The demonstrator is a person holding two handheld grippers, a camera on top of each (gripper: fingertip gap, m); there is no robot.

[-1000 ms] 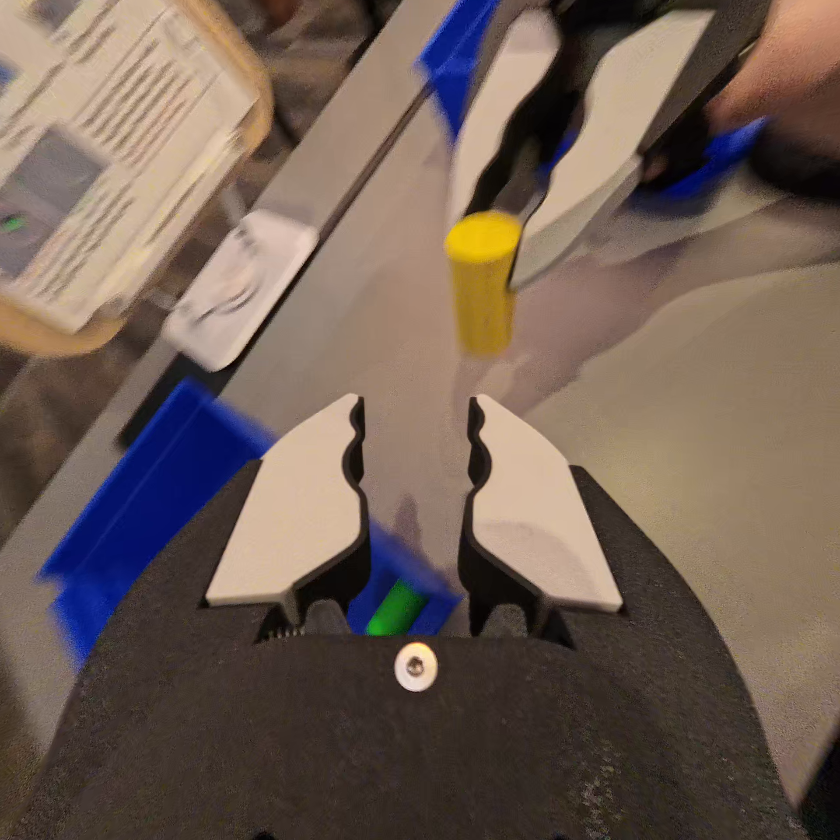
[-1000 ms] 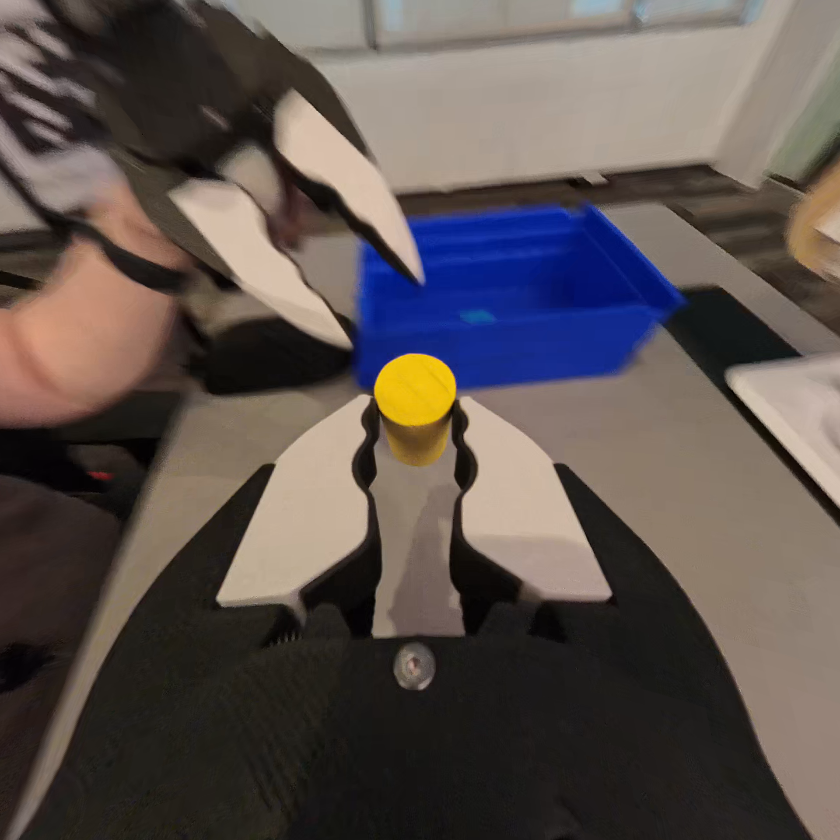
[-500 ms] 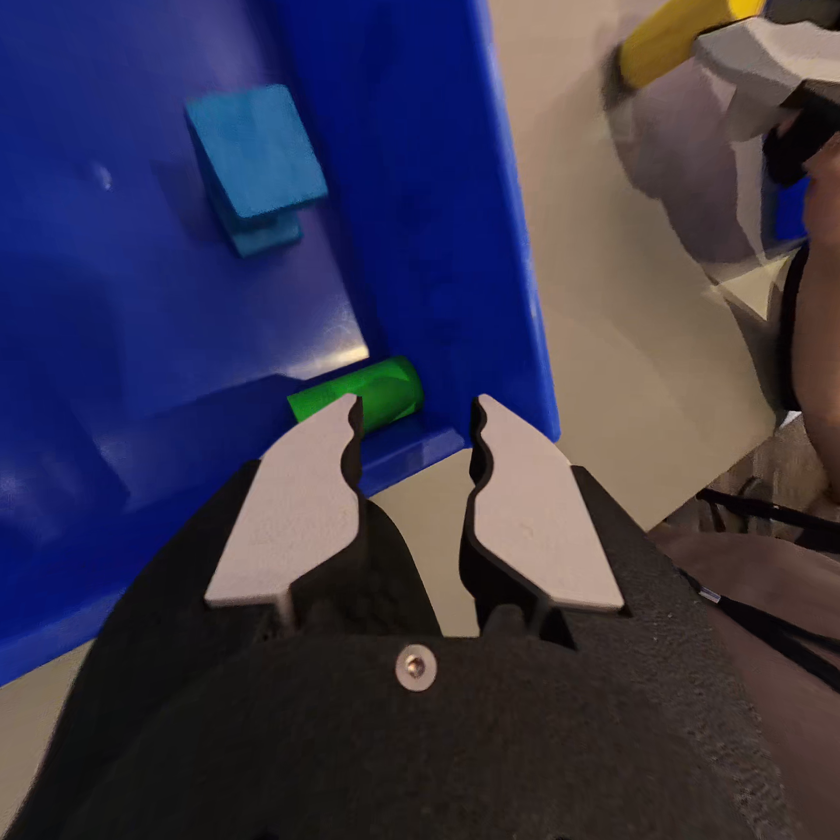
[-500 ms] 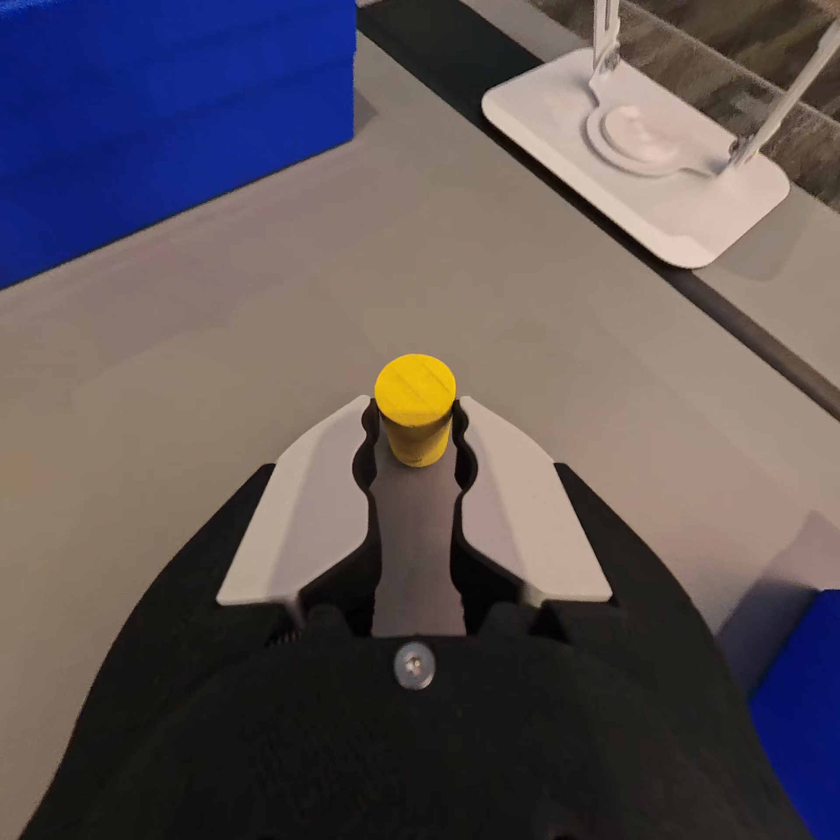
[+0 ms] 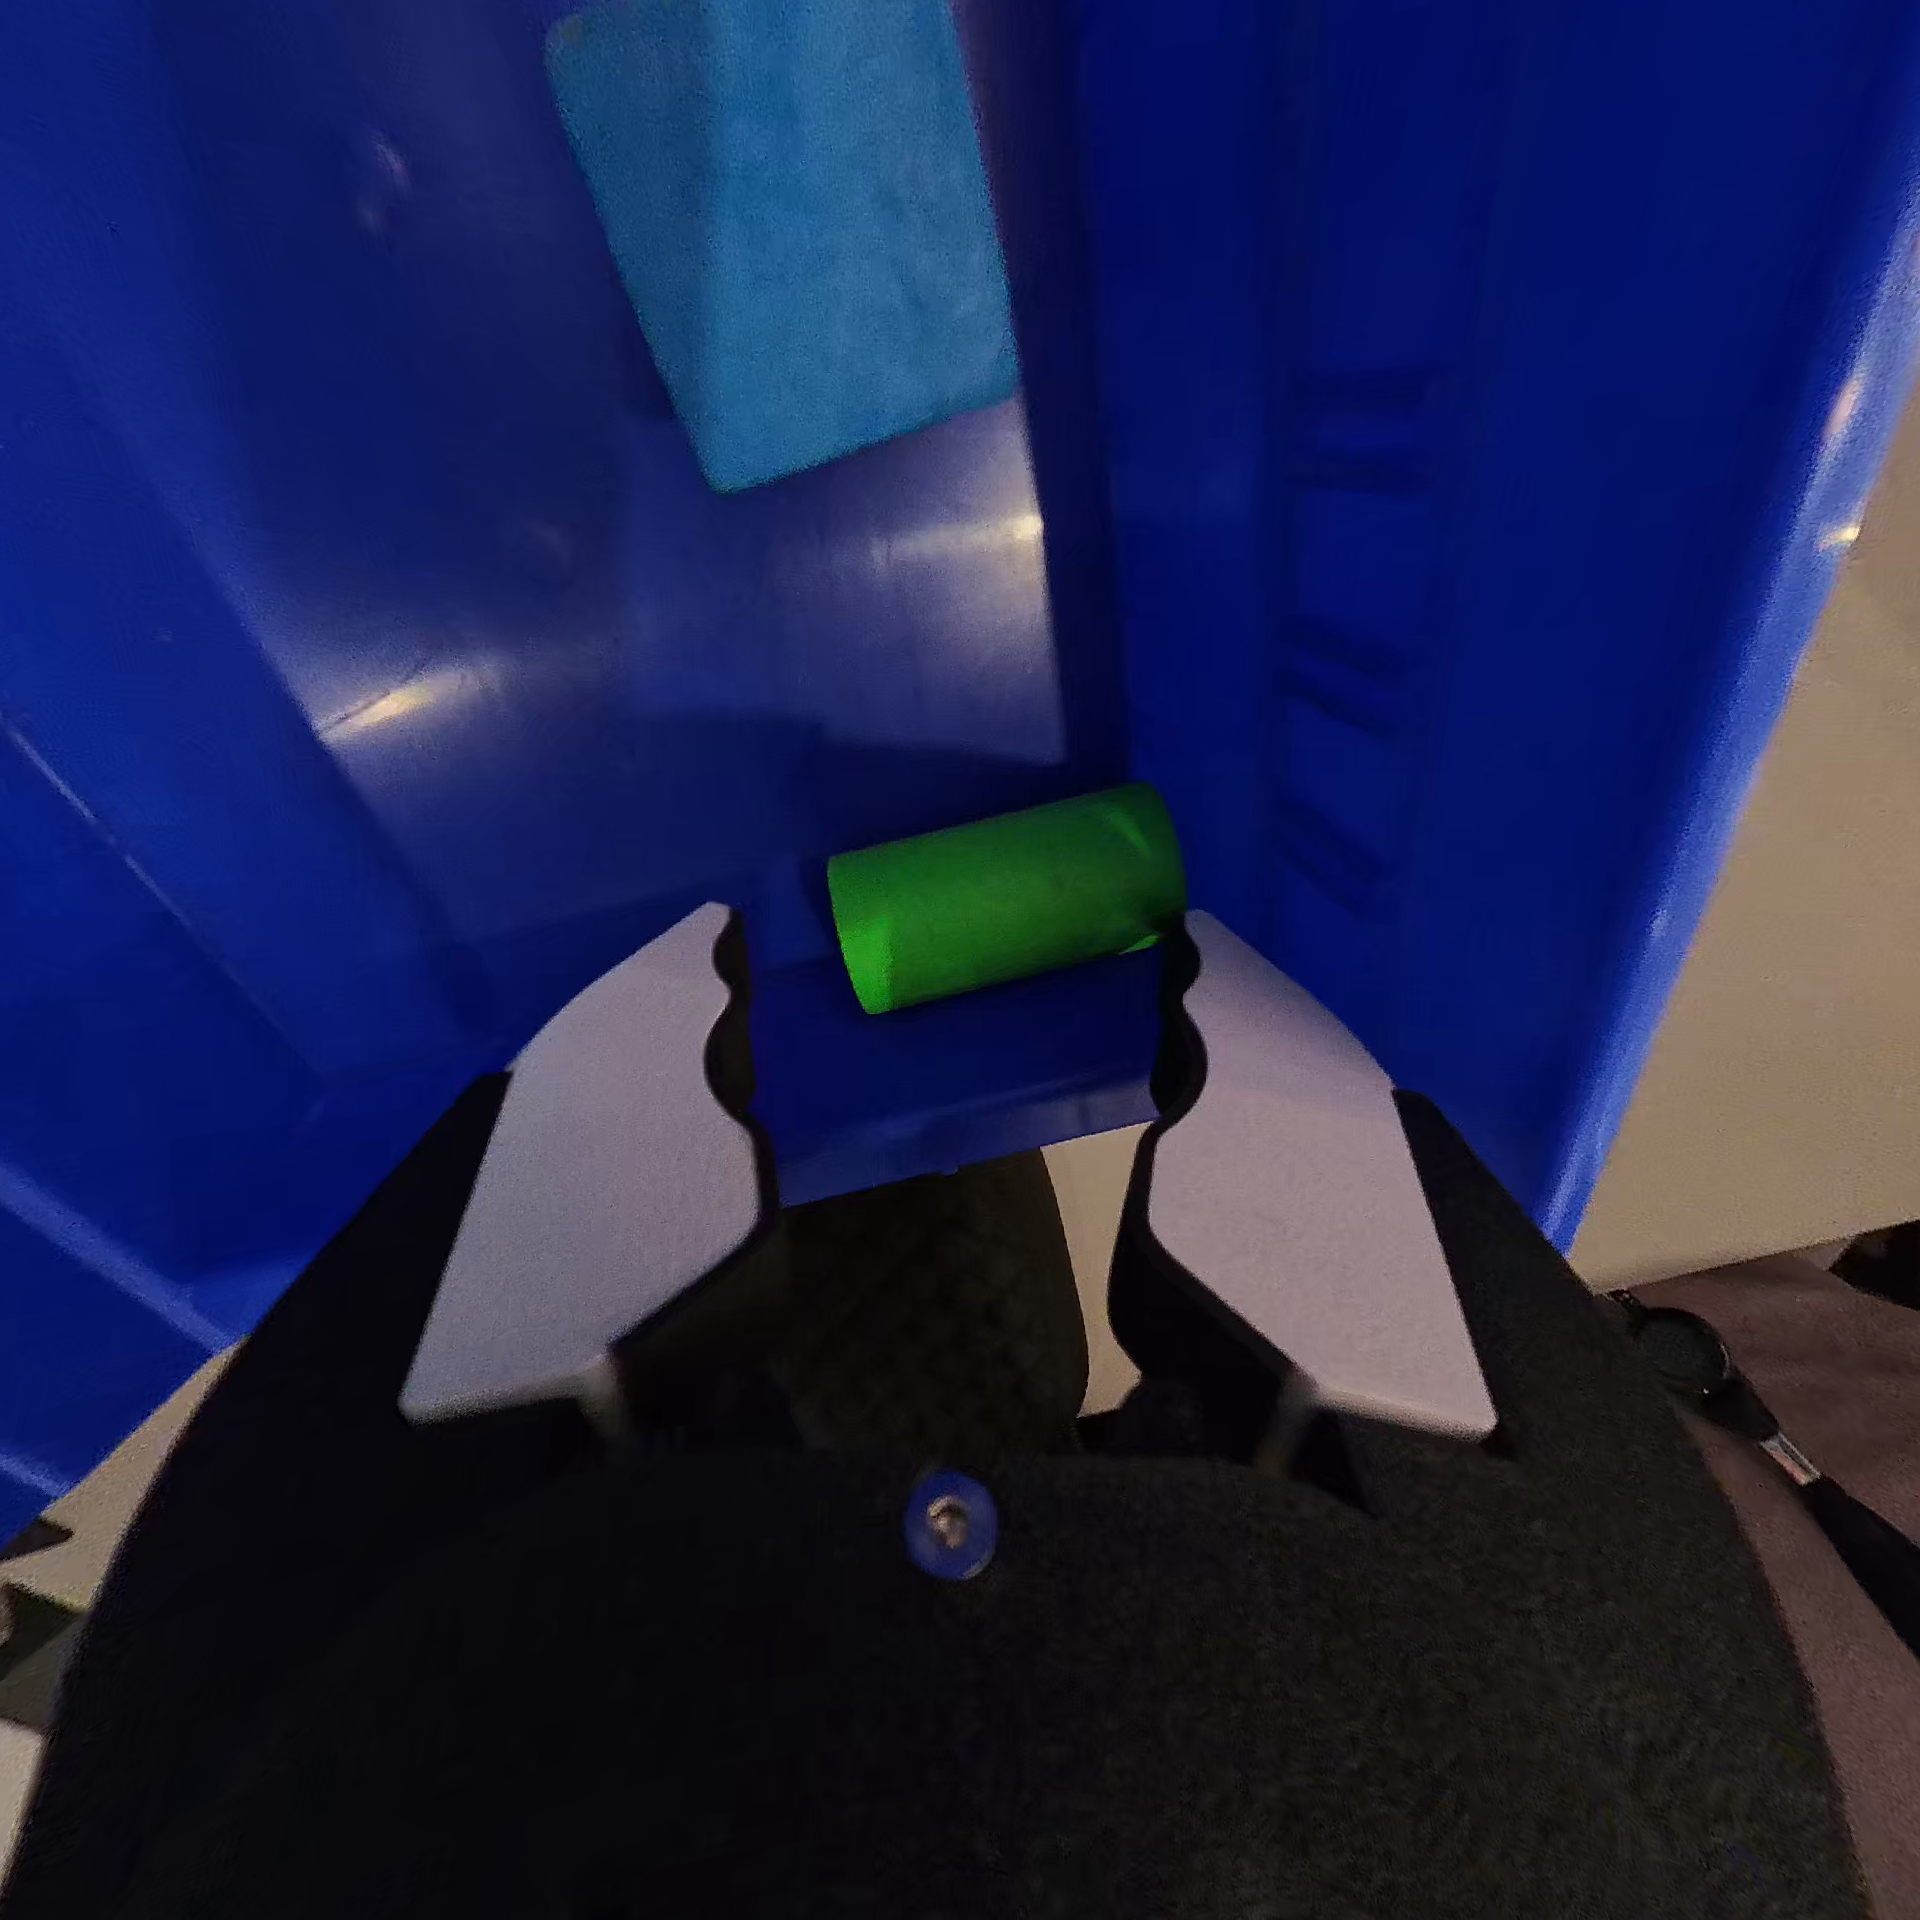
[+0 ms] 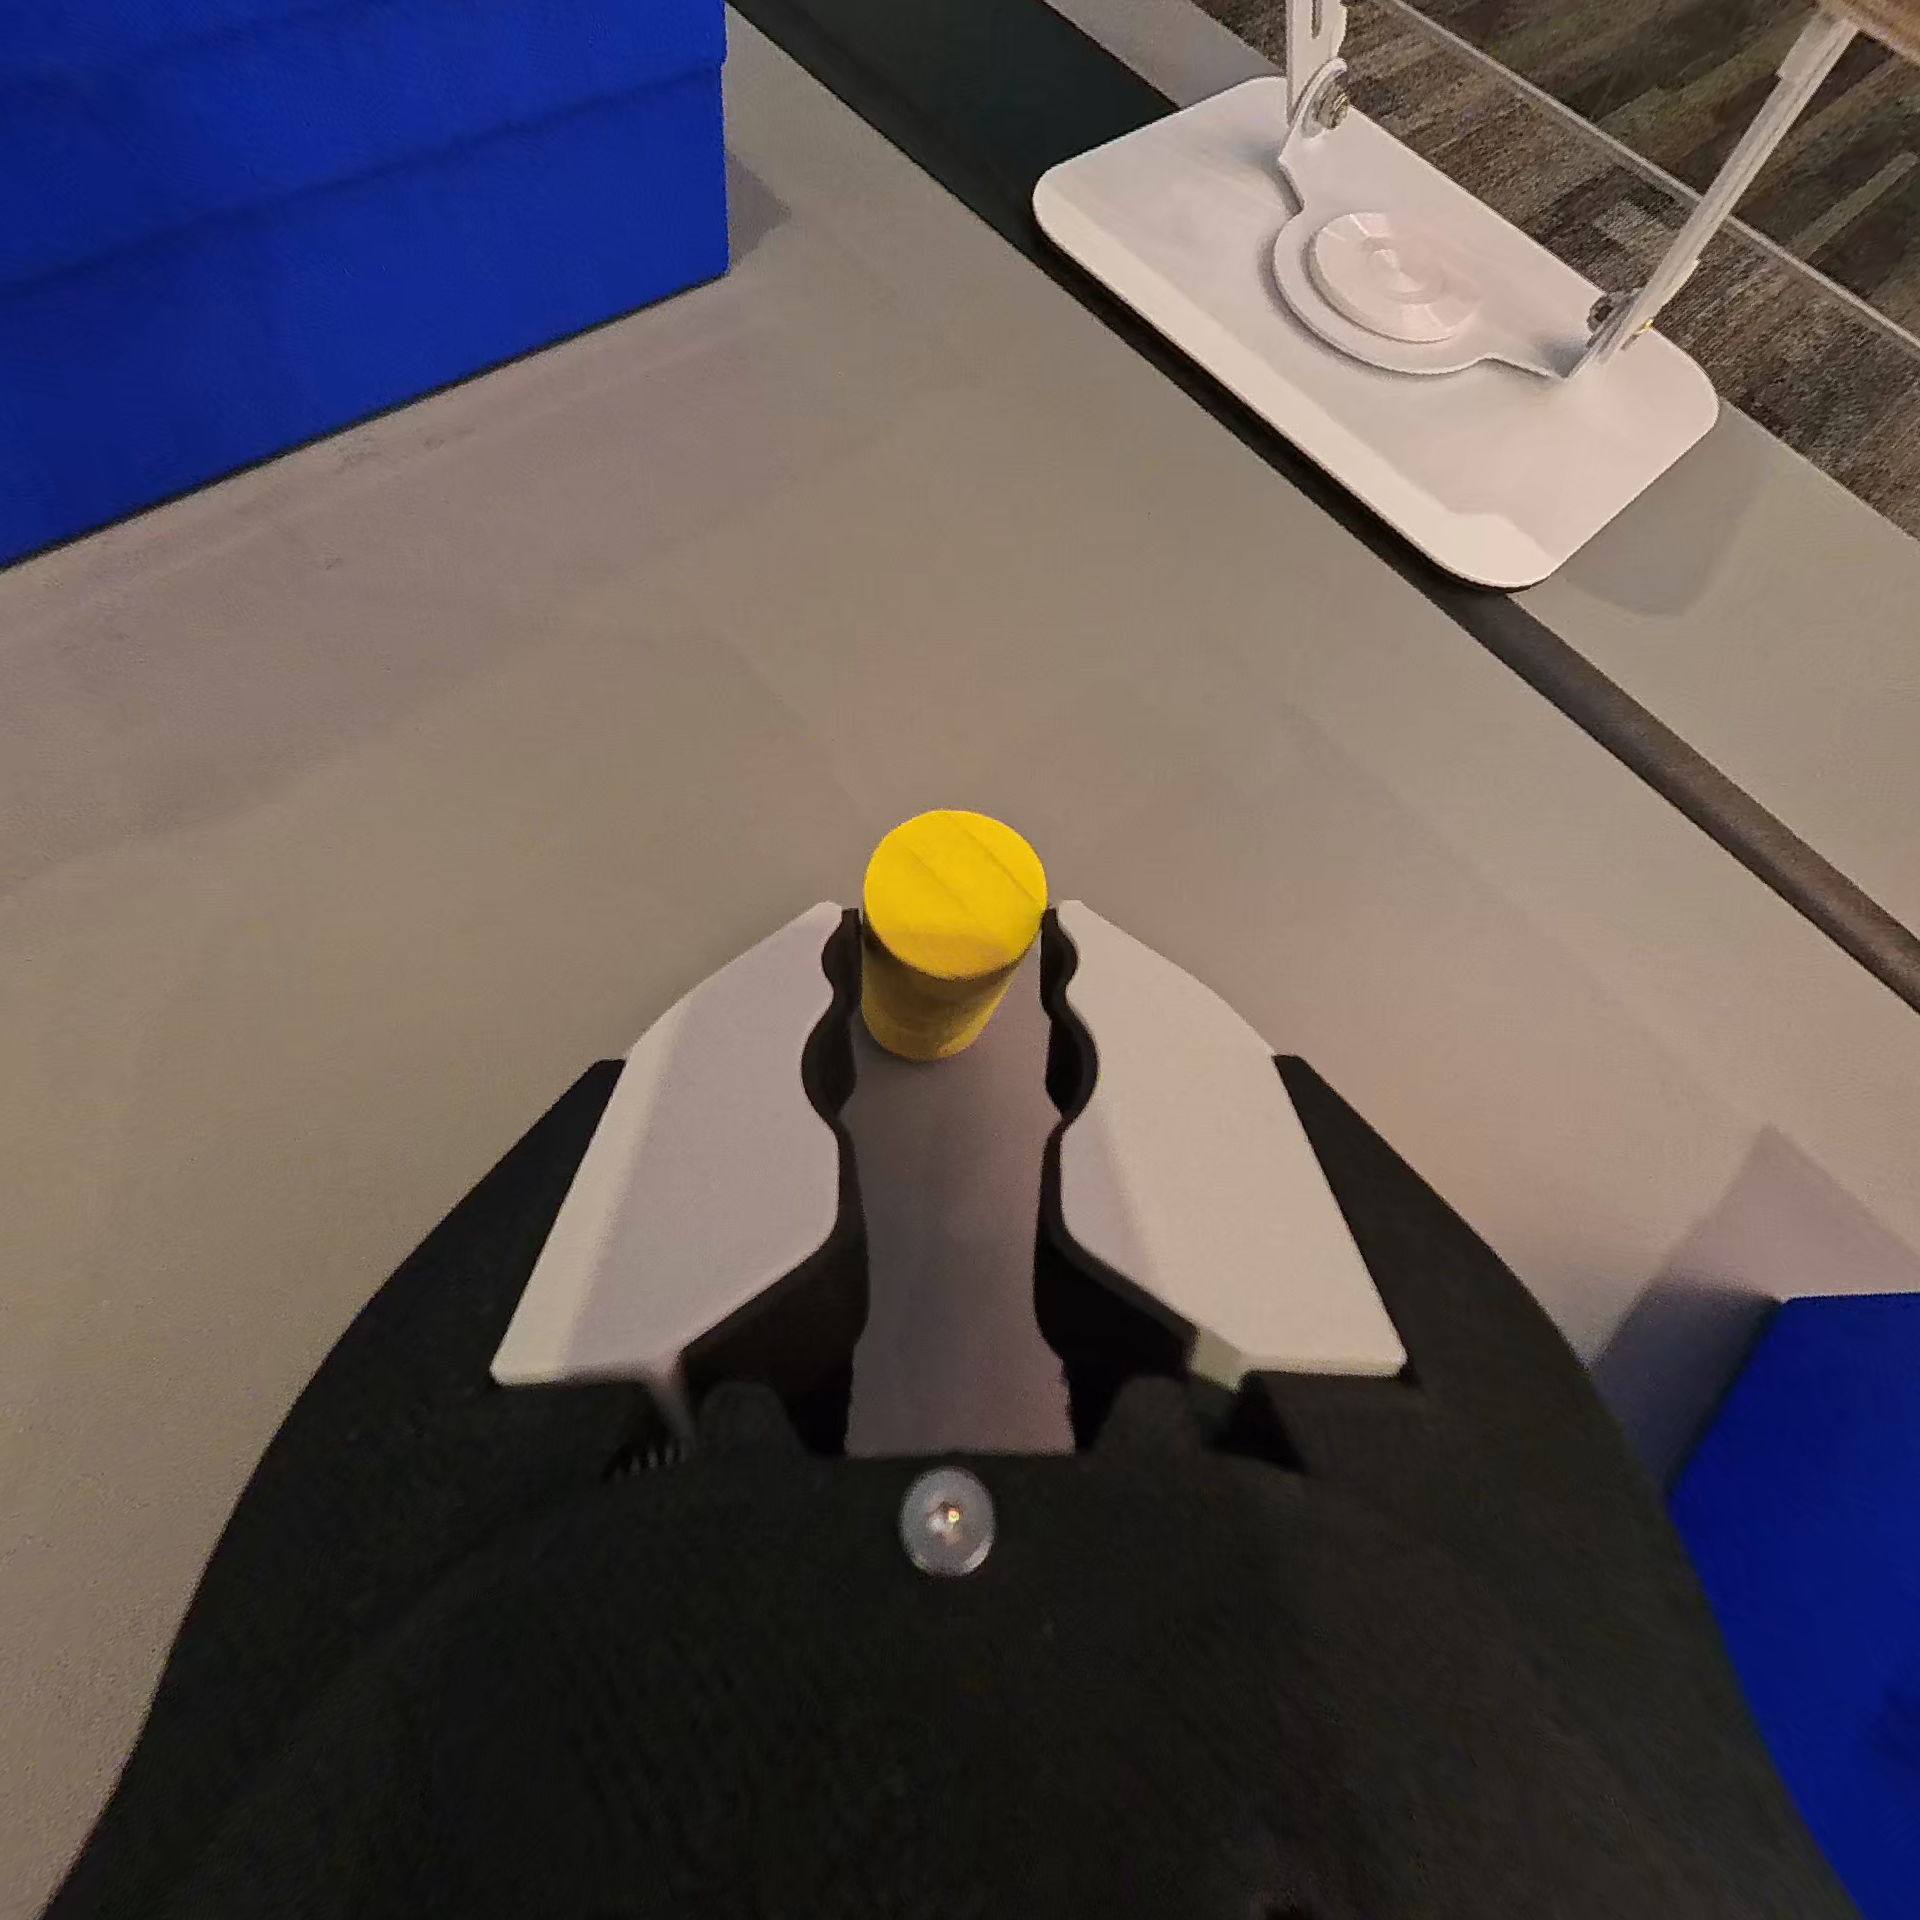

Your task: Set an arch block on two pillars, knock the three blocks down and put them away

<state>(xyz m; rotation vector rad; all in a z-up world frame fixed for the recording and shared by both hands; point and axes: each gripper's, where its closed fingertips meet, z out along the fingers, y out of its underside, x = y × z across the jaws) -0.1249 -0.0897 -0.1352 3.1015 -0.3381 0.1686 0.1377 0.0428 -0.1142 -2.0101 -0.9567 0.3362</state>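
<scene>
Now I look down my left gripper [image 5: 951,930] into the blue bin [image 5: 1351,520]; its jaws are wide apart and hold nothing; the tips hang just over the near wall of the bin. I see the green cylinder block [image 5: 1003,899] lying on its side on the bin floor, tucked into the near corner; it is just past my open tips and a bit toward the right finger [image 5: 1278,1174]; I cannot tell if that finger touches it. Farther back on the bin floor lies a light blue block [image 5: 790,239], flat and well apart from the green one; it looks a bit blurry, so I cannot make out its full shape. Beside the bin on the right I see a strip of the pale table [image 5: 1766,935].

My right gripper [image 6: 951,914] has its jaws shut tight on the yellow cylinder block [image 6: 945,930]; the block stands upright between the tips, with its round top facing me; I cannot tell if its bottom touches the grey table [image 6: 520,779]. From here the blue bin [image 6: 312,229] sits far ahead of the yellow block and to the left, well apart from it. On the other side from the bin, past a dark gap in the table, a white stand base [image 6: 1382,343] rests flat. Another blue bit [image 6: 1829,1558] peeks in at the near right edge; I cannot tell what it is.
</scene>
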